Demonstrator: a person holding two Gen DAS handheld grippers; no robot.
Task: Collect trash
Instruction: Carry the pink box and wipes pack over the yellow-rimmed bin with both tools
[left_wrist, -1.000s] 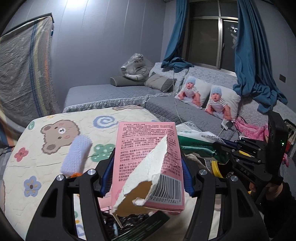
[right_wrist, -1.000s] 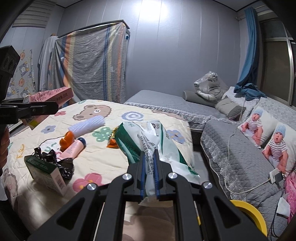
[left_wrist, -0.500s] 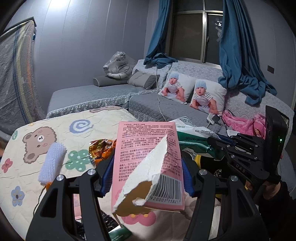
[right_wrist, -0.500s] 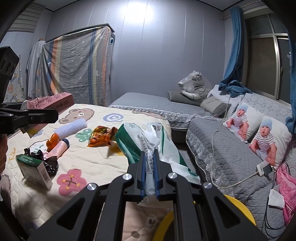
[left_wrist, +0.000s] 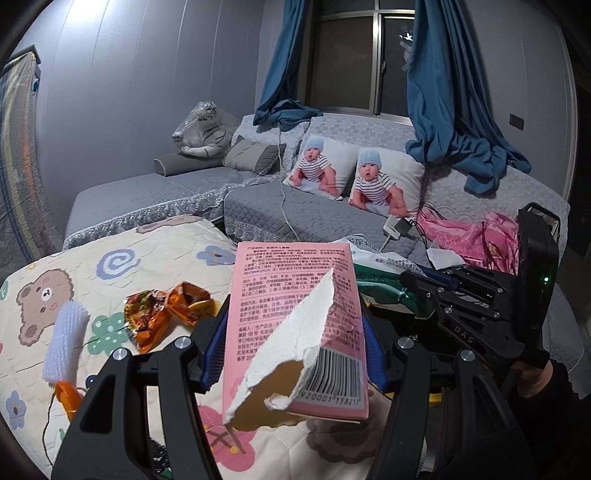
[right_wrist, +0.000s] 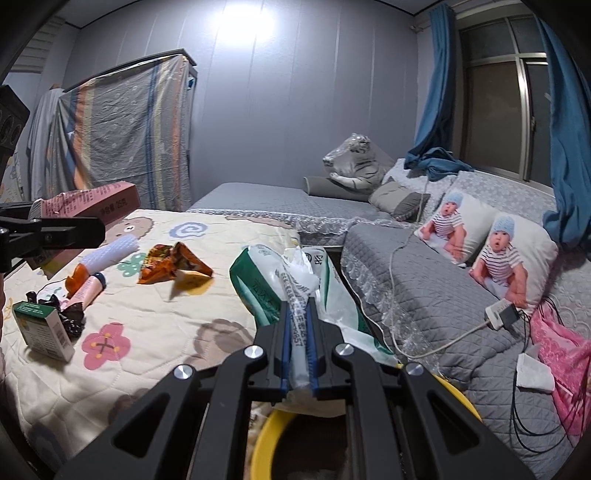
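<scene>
While both hand-held grippers grip trash over the cartoon-print bed (right_wrist: 155, 332):
Left hand-held gripper (left_wrist: 291, 332) clamps a torn pink carton (left_wrist: 295, 314); right hand-held gripper (right_wrist: 298, 332) pinches a green-and-white plastic bag (right_wrist: 266, 280) above a yellow bin (right_wrist: 266, 443).

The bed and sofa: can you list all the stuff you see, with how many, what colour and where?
pink box: 1, pink, torn open, in the left hand-held gripper
plastic bag: 1, green and white, in the right hand-held gripper
snack wrapper: 1, orange, on the quilt
green box: 1, green and white, quilt's left edge
tube: 1, pink, beside the green box
yellow bin: 1, under the right hand-held gripper
baby pillows: 2, white, on the grey sofa
tiger toy: 1, grey-striped, plastic-wrapped, far end
curtains: blue, at the window
left hand-held gripper: black, clamping the box
right hand-held gripper: black, shut on the bag
</scene>
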